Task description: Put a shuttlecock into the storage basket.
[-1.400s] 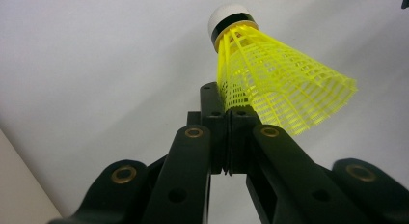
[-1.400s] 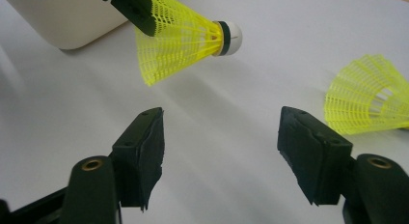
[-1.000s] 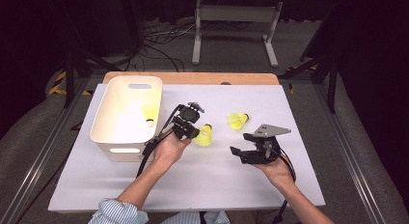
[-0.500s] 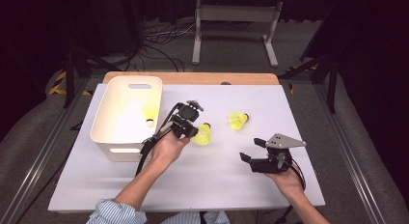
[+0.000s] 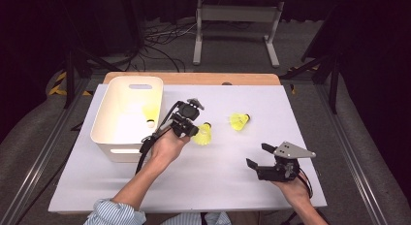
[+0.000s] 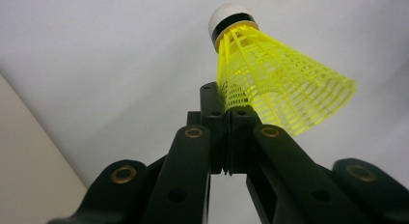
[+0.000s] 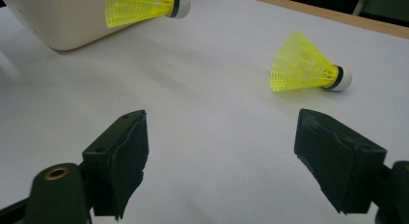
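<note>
Presently, the desk (image 5: 194,186) carries a white bin (image 5: 127,119) at its left, one yellow shuttlecock inside (image 5: 151,112). The left claw (image 5: 193,130), just right of the bin, is clamped on a shuttlecock's skirt (image 6: 270,84). The right claw (image 5: 258,157), jaws just widened with nothing between them, sits well short of a loose shuttlecock (image 7: 308,67).

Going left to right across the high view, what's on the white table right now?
White plastic bin with a yellow shuttlecock inside → left gripper, shut on a yellow mesh shuttlecock → loose yellow shuttlecock lying on the table → right gripper, jaws just opened, nothing between them.
</note>
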Demonstrator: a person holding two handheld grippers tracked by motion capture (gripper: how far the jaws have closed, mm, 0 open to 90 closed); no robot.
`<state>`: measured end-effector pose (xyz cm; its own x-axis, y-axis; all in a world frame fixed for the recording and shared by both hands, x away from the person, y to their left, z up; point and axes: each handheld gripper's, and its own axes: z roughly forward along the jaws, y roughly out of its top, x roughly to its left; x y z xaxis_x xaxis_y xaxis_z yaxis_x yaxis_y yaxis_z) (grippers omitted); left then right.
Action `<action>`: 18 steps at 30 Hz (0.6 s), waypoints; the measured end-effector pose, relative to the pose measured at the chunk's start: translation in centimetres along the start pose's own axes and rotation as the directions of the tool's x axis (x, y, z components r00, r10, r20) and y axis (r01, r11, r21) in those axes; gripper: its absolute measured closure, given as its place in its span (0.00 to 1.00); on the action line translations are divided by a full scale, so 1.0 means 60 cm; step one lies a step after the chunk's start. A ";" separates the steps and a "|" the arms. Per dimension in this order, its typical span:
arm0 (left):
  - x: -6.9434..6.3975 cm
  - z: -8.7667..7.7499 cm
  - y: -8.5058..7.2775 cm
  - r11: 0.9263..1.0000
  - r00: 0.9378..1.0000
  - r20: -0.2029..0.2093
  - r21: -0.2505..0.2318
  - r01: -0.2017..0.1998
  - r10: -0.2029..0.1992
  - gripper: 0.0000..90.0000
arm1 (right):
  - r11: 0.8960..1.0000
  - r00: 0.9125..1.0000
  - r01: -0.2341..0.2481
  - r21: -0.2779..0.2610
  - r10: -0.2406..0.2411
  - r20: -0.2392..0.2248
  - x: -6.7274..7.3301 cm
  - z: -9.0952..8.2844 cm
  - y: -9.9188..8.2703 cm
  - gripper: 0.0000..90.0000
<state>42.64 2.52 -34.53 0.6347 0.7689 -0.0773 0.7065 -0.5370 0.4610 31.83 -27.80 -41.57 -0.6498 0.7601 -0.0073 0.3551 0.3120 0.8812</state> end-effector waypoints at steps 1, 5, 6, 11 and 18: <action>0.000 -0.001 0.000 1.000 1.000 -0.004 0.002 -0.002 0.002 0.99 | 1.000 1.000 -0.003 0.001 0.003 0.004 0.000 -0.002 -0.003 0.22; 0.002 -0.005 0.002 1.000 1.000 -0.007 0.003 0.000 0.000 0.99 | 1.000 1.000 -0.011 -0.002 0.011 0.011 -0.002 -0.006 -0.009 0.22; 0.002 -0.006 0.002 1.000 1.000 -0.007 0.003 0.003 -0.003 0.99 | 1.000 1.000 -0.014 -0.005 0.014 0.016 -0.003 -0.008 -0.011 0.21; 0.003 -0.010 0.004 1.000 1.000 -0.011 0.005 0.005 -0.005 0.99 | 1.000 0.999 -0.022 -0.022 0.022 0.029 -0.003 -0.015 -0.019 0.20; 0.005 -0.018 0.008 1.000 1.000 -0.013 0.007 0.006 -0.006 0.99 | 0.998 0.998 -0.032 -0.052 0.035 0.049 -0.005 -0.023 -0.035 0.19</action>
<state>42.83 2.86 -33.35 0.6265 0.7764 -0.0688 0.7125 -0.5346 0.4545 30.36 -29.43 -42.75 -0.6036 0.7973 0.0006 0.3406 0.2571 0.9044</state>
